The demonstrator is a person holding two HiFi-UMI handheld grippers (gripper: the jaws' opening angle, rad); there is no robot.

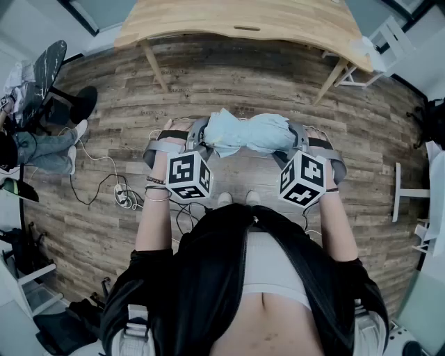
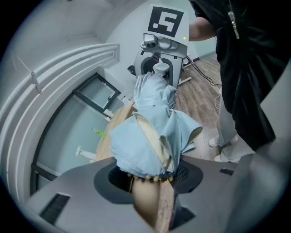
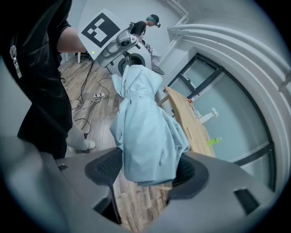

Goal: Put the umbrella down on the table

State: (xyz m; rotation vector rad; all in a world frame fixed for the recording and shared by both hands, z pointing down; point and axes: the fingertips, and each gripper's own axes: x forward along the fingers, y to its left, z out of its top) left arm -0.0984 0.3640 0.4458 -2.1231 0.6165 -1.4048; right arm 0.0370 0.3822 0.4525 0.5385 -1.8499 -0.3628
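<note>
Umbrella (image 1: 247, 133), pale blue and folded, hangs level in the air over the plank floor (image 1: 243, 76), carried at its two ends and well short of the wooden worktop (image 1: 208, 17) that stands further ahead. In the left gripper view the umbrella (image 2: 150, 136) runs away from the camera; its light wooden handle (image 2: 148, 205) sits between the jaws of the left tool (image 2: 150, 182), which are clamped on it, with a row of small rib tips (image 2: 148, 177) just above the pads. The right tool (image 3: 150, 170) has its jaws wide and pressed on the bunched cloth at the other end of the umbrella (image 3: 145, 132). From the head view the left tool (image 1: 201, 142) and the right tool (image 1: 295, 142) face each other, both tipped downward, each with its marker cube towards the wearer. Each gripper view also shows the opposite tool at the far end of the fabric. The worktop's edge (image 3: 188, 120) shows beside the cloth. A power strip with cables (image 1: 122, 197) lies on the floor at the left, near a seated person's legs (image 1: 42, 149).
</note>
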